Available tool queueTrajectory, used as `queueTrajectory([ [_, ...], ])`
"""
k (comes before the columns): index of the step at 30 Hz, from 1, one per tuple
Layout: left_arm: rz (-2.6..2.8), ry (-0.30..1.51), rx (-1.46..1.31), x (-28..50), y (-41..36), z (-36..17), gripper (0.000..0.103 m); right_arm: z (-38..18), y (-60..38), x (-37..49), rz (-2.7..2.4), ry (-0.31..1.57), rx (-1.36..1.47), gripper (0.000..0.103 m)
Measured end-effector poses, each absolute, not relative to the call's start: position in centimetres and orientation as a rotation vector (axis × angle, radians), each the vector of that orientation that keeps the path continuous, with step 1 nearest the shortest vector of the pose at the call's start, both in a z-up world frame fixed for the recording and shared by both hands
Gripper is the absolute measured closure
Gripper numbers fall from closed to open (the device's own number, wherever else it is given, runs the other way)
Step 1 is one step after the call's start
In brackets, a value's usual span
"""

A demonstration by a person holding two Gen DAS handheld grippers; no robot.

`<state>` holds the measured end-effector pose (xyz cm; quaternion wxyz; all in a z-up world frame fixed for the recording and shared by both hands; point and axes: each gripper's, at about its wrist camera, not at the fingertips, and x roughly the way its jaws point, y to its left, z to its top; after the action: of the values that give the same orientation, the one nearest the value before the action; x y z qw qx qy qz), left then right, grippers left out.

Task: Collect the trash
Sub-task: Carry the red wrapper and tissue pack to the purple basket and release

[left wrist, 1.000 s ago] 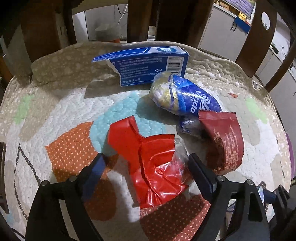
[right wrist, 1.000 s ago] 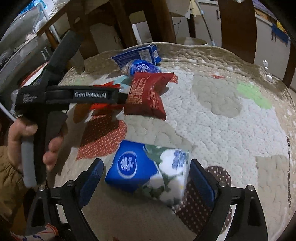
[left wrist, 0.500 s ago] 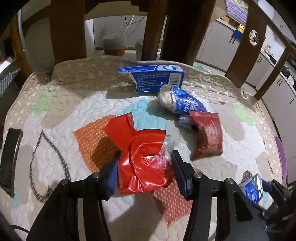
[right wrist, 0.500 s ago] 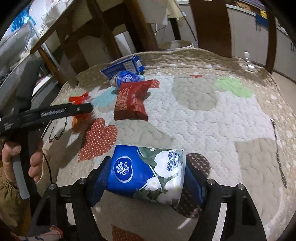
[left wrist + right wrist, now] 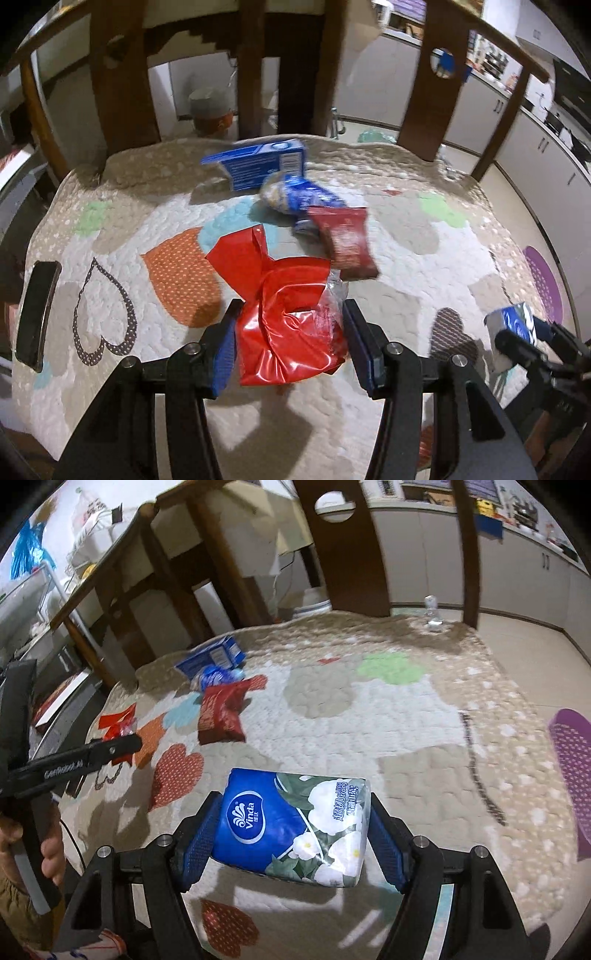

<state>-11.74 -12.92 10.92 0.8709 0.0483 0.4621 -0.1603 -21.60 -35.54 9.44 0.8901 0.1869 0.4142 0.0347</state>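
Note:
My left gripper [image 5: 290, 345] is shut on a crumpled red plastic wrapper [image 5: 284, 310] and holds it above the quilted mat [image 5: 110, 229]. My right gripper [image 5: 291, 834] is shut on a blue Vinda tissue pack [image 5: 295, 827], lifted off the mat; the pack also shows in the left wrist view [image 5: 511, 325]. On the mat lie a dark red snack bag [image 5: 345, 240], a crumpled blue Vinda wrapper [image 5: 299, 195] and a torn blue box [image 5: 264, 164]. The right wrist view shows the snack bag [image 5: 221, 712], the box [image 5: 214, 657] and the left gripper's fingers [image 5: 118, 747].
A black phone [image 5: 37, 310] lies at the mat's left edge. Dark wooden chair and table legs [image 5: 122, 85] stand behind the mat. White cabinets [image 5: 517, 565] line the far wall. A purple heart patch [image 5: 572, 775] is at the mat's right.
Both grippers closed on their items and lifted them: the left on the red wrapper, the right on the tissue pack. Both views have pulled back and up from the mat.

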Motion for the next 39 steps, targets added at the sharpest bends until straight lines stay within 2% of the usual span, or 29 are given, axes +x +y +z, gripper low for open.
queueTrajectory([
  [30, -0.48, 0.887, 0.316, -17.2, -23.9, 14.8, 0.051, 13.6, -47.8, -30.9, -0.231, 0.742, 0.509, 0.024],
  [39, -0.541, 0.898, 0.378, -17.7, -28.0, 14.7, 0.051, 13.4, -51.8, -32.7, -0.318, 0.738, 0.546, 0.024],
])
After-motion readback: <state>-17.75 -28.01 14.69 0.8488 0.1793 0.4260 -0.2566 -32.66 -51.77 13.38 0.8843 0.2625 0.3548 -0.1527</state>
